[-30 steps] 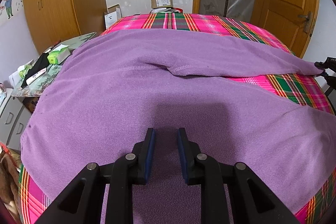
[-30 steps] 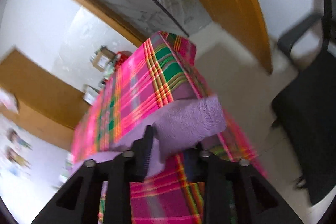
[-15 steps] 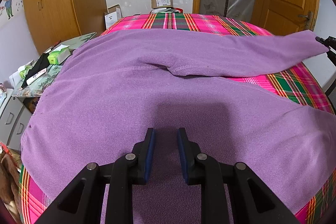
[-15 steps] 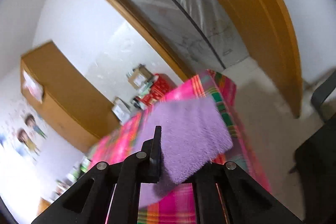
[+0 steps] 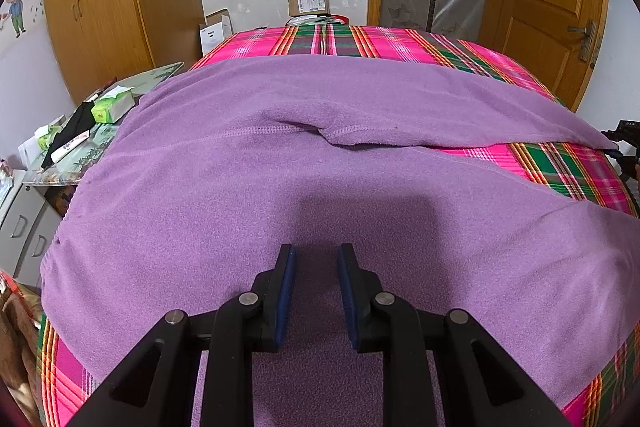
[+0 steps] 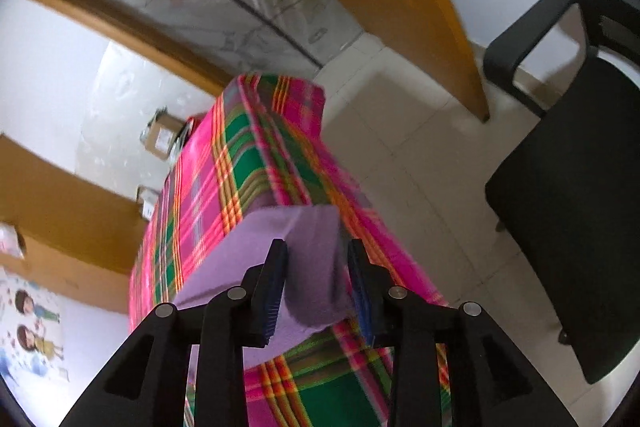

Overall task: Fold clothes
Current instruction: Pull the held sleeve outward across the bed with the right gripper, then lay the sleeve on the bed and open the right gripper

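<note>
A big bed [image 5: 400, 41] fills the room. A bright pink, green and orange checked cover [image 5: 568, 163] is spread over it. On the cover lies a big soft purple garment [image 5: 280, 179], spread flat. It hides most of the bed, from about 8 o'clock across to 4 o'clock in the left wrist view. One long part of it [image 5: 460, 107] reaches toward 3 o'clock. Bare checked cover shows at 12 o'clock, and in a wedge at 3 o'clock between the two purple parts.

In the right wrist view, the end of that purple part [image 6: 296, 251] rests near the bed's edge.
</note>
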Demonstrator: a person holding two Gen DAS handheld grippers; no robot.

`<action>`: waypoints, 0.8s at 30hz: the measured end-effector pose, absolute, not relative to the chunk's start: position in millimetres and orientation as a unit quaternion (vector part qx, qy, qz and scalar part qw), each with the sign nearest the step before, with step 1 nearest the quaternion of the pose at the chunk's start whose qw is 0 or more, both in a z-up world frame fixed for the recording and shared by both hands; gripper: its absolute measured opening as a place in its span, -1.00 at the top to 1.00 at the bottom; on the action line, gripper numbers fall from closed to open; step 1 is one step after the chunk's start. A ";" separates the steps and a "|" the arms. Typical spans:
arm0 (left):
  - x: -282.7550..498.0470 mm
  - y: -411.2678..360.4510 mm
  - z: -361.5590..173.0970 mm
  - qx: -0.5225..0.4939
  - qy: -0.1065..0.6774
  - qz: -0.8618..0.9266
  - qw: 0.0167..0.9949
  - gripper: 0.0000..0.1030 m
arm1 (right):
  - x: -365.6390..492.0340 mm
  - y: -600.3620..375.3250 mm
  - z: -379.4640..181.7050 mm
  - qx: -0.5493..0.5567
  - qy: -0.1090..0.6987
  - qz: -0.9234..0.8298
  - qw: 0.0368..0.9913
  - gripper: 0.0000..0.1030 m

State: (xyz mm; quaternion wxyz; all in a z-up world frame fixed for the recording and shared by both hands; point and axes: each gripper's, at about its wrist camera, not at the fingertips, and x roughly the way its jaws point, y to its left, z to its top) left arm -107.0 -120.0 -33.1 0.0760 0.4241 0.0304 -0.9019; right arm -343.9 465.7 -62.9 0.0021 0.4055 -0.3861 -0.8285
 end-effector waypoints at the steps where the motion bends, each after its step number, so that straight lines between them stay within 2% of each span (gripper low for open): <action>1: -107.0 -119.9 -32.7 0.424 0.030 -0.902 0.077 0.57 | -340.7 468.8 -57.2 0.398 -0.381 -0.835 -0.005 0.35; 7: -117.6 -105.8 -17.3 0.424 0.036 -0.904 0.027 0.60 | -355.9 458.4 -26.0 0.386 -0.296 -0.873 0.026 0.33; 11: -143.1 -82.9 2.5 0.406 0.013 -0.914 -0.002 0.60 | -379.1 426.7 -15.9 0.410 -0.211 -0.883 0.091 0.33; 16: -191.1 -52.6 13.7 0.398 -0.013 -0.917 -0.039 0.60 | -403.6 375.0 -20.5 0.453 -0.069 -0.878 0.142 0.33; 24: -248.2 -20.8 -2.5 0.417 -0.033 -0.905 -0.077 0.60 | -416.4 337.9 -38.2 0.469 0.085 -0.855 0.206 0.32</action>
